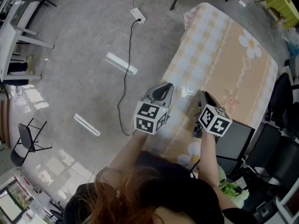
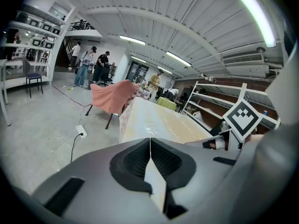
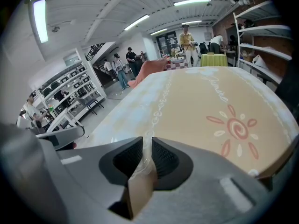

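The left gripper (image 1: 166, 87) hangs over the near left edge of the table (image 1: 224, 55) with its ribbed black jaws pressed together on a single seam and nothing between them. Just beside it, the right gripper (image 1: 202, 94) is over the same end of the table. Its jaws are drawn in to a hairline slit, and something crinkled and translucent sits at the base of the slit, too unclear to name. Neither gripper touches the tabletop.

The table runs away to the upper right under a smooth, glossy cloth in pale yellow-and-cream checks, printed with a white daisy and an orange spiral sun. A dark flat panel (image 1: 233, 139) lies at the near right corner, partly hidden by the right marker cube (image 1: 215, 119). Black chairs (image 1: 280, 97) crowd the right side and are cut off by the frame.

On the grey concrete floor to the left, a white power strip (image 1: 138, 15) trails a thin black cable (image 1: 125, 73). A pink-draped chair (image 2: 112, 94) stands beyond the table's far end.
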The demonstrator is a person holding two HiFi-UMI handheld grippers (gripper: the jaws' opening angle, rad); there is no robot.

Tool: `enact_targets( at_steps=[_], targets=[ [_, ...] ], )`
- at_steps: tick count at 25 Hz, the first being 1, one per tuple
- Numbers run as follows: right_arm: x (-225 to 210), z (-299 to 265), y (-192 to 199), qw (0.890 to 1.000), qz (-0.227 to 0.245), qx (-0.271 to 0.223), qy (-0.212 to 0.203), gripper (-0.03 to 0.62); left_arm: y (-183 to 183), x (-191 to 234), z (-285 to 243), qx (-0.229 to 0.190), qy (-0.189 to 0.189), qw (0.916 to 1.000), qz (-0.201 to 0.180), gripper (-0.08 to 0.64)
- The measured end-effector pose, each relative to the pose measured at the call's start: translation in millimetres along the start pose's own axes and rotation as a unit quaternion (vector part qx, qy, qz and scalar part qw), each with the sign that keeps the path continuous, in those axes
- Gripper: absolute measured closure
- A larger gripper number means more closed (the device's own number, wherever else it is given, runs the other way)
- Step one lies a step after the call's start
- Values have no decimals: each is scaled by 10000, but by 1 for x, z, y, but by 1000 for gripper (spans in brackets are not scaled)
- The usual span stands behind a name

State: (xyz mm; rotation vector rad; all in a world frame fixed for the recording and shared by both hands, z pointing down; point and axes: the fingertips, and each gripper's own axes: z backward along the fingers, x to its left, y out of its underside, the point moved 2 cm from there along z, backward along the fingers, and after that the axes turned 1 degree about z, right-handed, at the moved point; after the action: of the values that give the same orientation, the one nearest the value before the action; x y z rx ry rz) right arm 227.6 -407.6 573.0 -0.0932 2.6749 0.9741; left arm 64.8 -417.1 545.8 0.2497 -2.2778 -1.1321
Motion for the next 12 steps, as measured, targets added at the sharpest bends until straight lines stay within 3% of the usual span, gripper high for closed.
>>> enact_targets(
  at_steps=[12],
  targets=[
    [-4,4,-4,9992,-381,-112,-93,537,2,-2,1,50,18,10000,-37,548]
  ],
)
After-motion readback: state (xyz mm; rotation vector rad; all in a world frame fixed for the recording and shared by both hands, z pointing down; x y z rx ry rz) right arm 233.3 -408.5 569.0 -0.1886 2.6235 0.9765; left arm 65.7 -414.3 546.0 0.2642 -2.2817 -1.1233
